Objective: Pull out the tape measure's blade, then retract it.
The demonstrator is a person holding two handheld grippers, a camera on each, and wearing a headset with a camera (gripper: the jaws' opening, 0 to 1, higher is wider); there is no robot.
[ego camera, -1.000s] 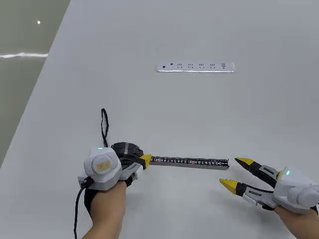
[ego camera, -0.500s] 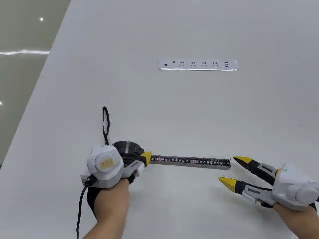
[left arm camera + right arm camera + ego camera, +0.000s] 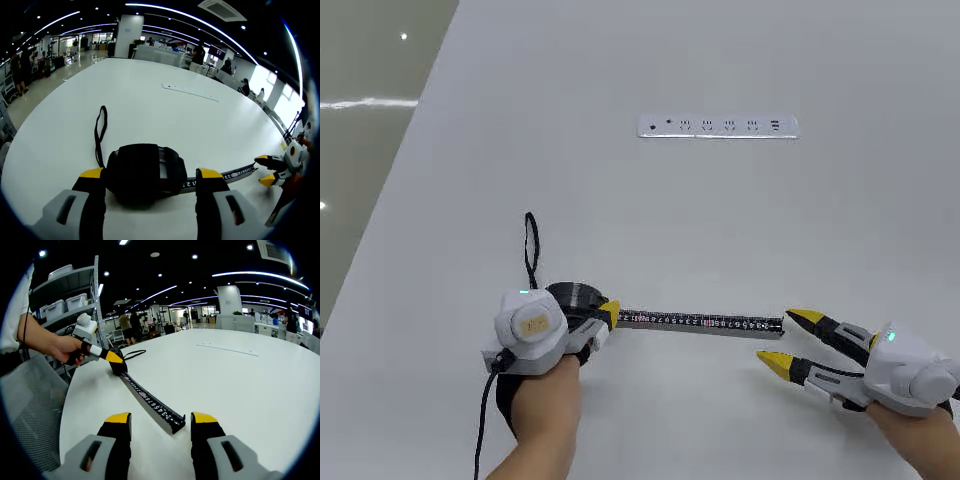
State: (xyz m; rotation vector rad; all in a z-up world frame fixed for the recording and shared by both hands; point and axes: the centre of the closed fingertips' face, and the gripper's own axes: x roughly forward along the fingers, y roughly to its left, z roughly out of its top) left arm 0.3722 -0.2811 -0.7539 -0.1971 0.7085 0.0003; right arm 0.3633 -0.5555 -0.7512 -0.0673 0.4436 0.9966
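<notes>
The left tool (image 3: 151,174) is clamped on the tape measure (image 3: 576,294), down on the white worktop (image 3: 720,220), with the blade (image 3: 700,322) stretched flat toward the right tool (image 3: 790,338). That one's jaws stand spread apart, with the blade's tip right at their mouth, ungripped.

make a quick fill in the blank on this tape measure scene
1. The left tool is shut on the tape measure's black ____.
2. The blade lies pulled out on the table, its free end by the ____ jaws of the right tool.
3. The jaw tips of both tools are coloured ____.

Missing words: case; open; yellow
</notes>
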